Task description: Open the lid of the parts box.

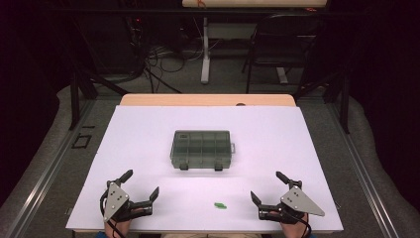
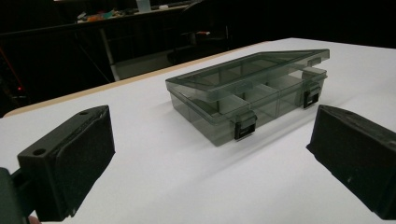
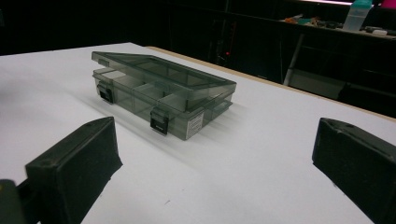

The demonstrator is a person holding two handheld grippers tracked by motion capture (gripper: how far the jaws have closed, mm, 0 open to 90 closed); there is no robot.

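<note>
The left gripper (image 1: 140,184) rests near the front left of the white table (image 1: 148,129) with its jaws spread wide and nothing between them; its own view shows 2 black pads (image 2: 86,161) framing bare tabletop. The right gripper (image 1: 267,187) sits near the front right corner, jaws likewise fully apart and empty.

Between the 2 grippers, close to the table's front edge, lies a small green piece (image 1: 219,205), apart from both and nearer the right one. It looks light and tiny, so a pinch from above at its middle seems the sensible hold; its exact shape is too small to tell.

Farther out, at the middle of the table, stands the smoky translucent compartment box (image 1: 202,148). Its lid (image 2: 252,72) sits slightly raised above the base, and the 2 dark latches (image 2: 245,127) on the near side hang down, apparently undone. The box looks like thin, hard plastic: light, stiff, smooth and likely to slide if pushed. Lifting the lid by its front edge between the latches, while the other gripper steadies the base, seems the safest approach.
</note>
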